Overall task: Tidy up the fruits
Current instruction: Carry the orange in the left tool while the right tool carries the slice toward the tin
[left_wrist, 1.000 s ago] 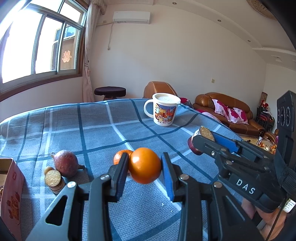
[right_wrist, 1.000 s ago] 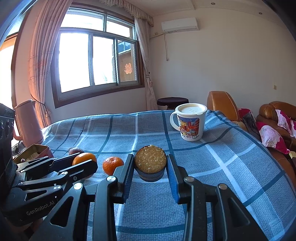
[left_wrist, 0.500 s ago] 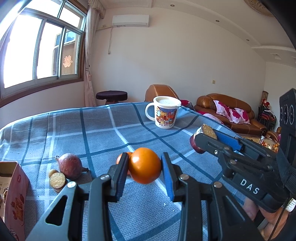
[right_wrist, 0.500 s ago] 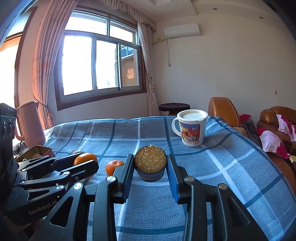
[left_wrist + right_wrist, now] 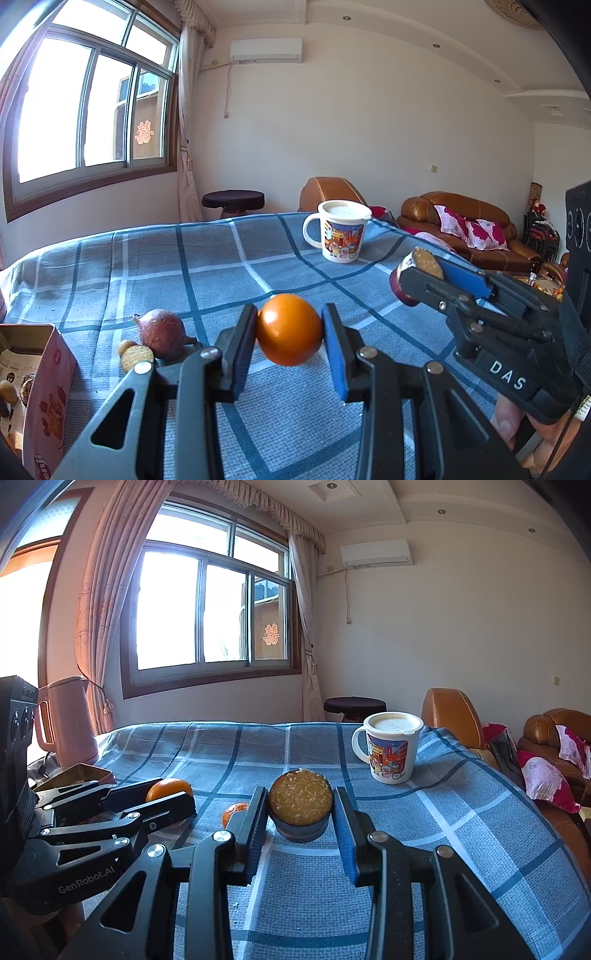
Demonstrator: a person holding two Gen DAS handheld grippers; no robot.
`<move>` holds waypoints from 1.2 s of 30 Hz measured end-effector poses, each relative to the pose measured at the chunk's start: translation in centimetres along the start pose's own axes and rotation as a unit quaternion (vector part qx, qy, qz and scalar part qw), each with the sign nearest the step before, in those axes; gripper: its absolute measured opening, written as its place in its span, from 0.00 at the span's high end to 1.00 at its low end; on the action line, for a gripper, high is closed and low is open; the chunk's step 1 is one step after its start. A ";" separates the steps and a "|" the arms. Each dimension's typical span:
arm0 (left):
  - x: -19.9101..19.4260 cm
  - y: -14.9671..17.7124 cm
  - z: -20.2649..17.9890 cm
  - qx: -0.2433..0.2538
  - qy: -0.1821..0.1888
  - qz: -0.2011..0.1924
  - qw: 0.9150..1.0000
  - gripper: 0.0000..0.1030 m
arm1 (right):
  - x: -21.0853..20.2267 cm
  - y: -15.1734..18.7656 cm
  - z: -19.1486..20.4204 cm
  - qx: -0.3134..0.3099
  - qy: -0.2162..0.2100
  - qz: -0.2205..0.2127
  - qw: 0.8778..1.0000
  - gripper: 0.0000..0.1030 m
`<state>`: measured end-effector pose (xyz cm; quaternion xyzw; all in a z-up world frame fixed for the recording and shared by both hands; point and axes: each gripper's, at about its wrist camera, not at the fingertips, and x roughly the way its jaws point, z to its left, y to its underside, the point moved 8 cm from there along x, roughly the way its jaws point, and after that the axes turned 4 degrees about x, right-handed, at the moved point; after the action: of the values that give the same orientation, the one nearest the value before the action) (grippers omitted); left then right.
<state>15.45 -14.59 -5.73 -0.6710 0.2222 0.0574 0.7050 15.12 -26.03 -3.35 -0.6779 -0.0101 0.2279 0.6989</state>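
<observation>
my right gripper point(image 5: 417, 275) reads "das" in white along its black body; my left gripper point(image 5: 173, 797) reads "genrobot.ai". a red double-happiness sign point(image 5: 271, 634) sticks on the window pane point(image 5: 269, 620).

A blue cloth point(image 5: 155, 266) checked with dark blue and white lines covers the counter. A glossy round orange fruit point(image 5: 289, 329) sits between black tongs with blue pads point(image 5: 334, 360). Beside it, a halved fruit with dark purple skin and speckled golden-brown flesh point(image 5: 300, 800). A white mug printed with a colourful cartoon street scene point(image 5: 341, 232) stands behind; a reddish-purple whole fruit point(image 5: 162, 334) and a pink carton with red print point(image 5: 48, 398) lie left.
</observation>
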 end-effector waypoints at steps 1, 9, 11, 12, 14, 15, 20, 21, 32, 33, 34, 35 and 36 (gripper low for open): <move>-0.1 0.0 0.1 0.000 -0.002 -0.001 1.000 0.64 | -0.1 0.0 0.0 -0.001 0.000 -0.001 1.000 0.64; -0.6 0.2 1.3 -0.006 -0.010 0.001 1.000 0.64 | -0.2 -0.1 0.2 -0.005 0.000 -0.007 1.000 0.64; -0.7 0.2 1.5 -0.007 -0.012 0.001 1.000 0.64 | -0.2 -0.1 0.4 -0.006 -0.002 -0.008 1.000 0.64; -0.8 0.3 1.7 -0.007 -0.014 0.001 1.000 0.64 | -0.2 -0.1 0.5 -0.005 -0.004 -0.008 1.000 0.64; -0.8 0.3 2.0 -0.008 -0.016 0.002 1.000 0.64 | -0.3 -0.1 0.8 -0.003 -0.010 -0.007 1.000 0.64; -0.9 0.4 2.1 -0.008 -0.017 0.003 1.000 0.64 | -0.3 0.0 1.1 -0.004 -0.013 -0.007 1.000 0.64; -1.4 0.6 2.7 -0.010 -0.020 0.003 1.000 0.64 | -0.3 0.0 2.5 -0.011 -0.021 -0.006 1.000 0.64; -1.5 0.6 2.9 -0.010 -0.022 0.003 1.000 0.64 | -0.3 0.0 2.7 -0.013 -0.023 -0.006 1.000 0.64; -2.8 0.9 5.0 -0.012 -0.036 -0.002 0.999 0.64 | 0.0 0.0 6.1 -0.031 -0.042 -0.003 0.999 0.64; -3.0 1.0 5.2 -0.012 -0.037 -0.003 0.999 0.64 | 0.0 0.1 6.4 -0.032 -0.044 -0.002 0.999 0.64; -3.1 1.0 5.4 -0.012 -0.039 -0.003 0.999 0.64 | 0.1 0.1 6.7 -0.034 -0.045 -0.001 0.998 0.64; -3.2 1.1 5.6 -0.013 -0.039 -0.003 0.999 0.64 | 0.2 0.2 7.0 -0.036 -0.047 0.000 0.998 0.64; -3.3 1.1 5.8 -0.014 -0.040 -0.003 0.999 0.64 | 0.2 0.2 7.4 -0.037 -0.049 0.001 0.998 0.64</move>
<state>13.49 -8.15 -5.46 -0.6787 0.1914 0.0850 0.7040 12.88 -19.03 -3.05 -0.6915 -0.0520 0.2609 0.6716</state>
